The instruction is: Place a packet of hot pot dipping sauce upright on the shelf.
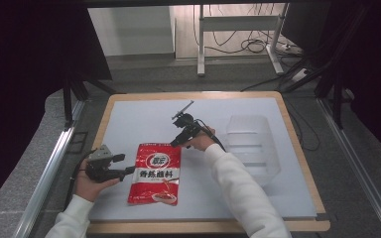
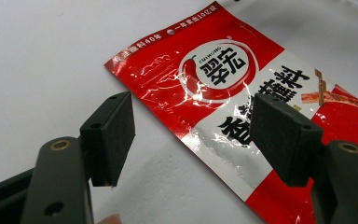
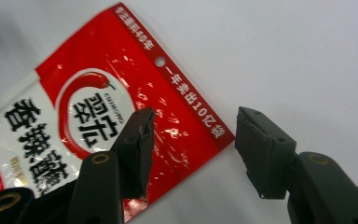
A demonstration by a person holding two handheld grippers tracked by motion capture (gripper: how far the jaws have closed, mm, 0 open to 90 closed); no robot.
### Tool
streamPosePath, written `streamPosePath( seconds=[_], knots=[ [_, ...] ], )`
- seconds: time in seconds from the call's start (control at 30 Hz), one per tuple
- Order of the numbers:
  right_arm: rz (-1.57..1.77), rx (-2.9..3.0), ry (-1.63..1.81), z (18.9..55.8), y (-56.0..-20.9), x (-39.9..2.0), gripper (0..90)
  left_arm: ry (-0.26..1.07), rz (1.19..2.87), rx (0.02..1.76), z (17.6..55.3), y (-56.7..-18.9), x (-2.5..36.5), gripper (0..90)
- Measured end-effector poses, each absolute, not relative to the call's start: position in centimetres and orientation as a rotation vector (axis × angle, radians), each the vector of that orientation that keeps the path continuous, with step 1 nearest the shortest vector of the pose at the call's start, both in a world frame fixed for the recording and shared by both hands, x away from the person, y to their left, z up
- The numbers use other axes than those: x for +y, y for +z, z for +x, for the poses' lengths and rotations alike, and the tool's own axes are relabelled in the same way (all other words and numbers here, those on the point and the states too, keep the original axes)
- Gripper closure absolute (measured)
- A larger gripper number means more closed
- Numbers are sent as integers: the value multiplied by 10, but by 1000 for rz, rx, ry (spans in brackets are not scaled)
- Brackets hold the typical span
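Observation:
A red and white seasoning packet (image 1: 155,173) lies flat on the white mat (image 1: 139,119), its printed face up. My left gripper (image 1: 125,164) is at the packet's left edge and stands open. In the left gripper view the packet (image 2: 223,79) lies below and beyond that gripper (image 2: 193,135), with one jaw over bare mat and the other over the packet. My right gripper (image 1: 174,144) hovers at the packet's top right corner, open. In the right gripper view the corner of the packet (image 3: 88,93) lies under the gap of this gripper (image 3: 198,140), and the pads do not touch it.
A clear plastic container (image 1: 250,148) stands on the right side of the mat. The wooden table edge (image 1: 297,148) runs just beyond it. Past the table's far end are desk legs and cables (image 1: 250,44) on the floor.

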State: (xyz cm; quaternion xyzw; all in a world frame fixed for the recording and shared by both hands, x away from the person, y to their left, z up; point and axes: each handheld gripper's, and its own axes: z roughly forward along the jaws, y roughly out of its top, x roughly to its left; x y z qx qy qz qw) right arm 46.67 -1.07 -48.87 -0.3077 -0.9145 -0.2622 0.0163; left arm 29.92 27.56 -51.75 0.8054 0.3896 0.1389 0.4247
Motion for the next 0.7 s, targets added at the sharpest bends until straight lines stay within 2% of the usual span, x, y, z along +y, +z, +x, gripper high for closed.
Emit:
streamPosePath(
  seconds=[0.7],
  knots=[
    [-1007, -2775, -734, 486, -508, -12, 540, 348, 2018, 973, 299, -518, 275, 308]
  ],
)
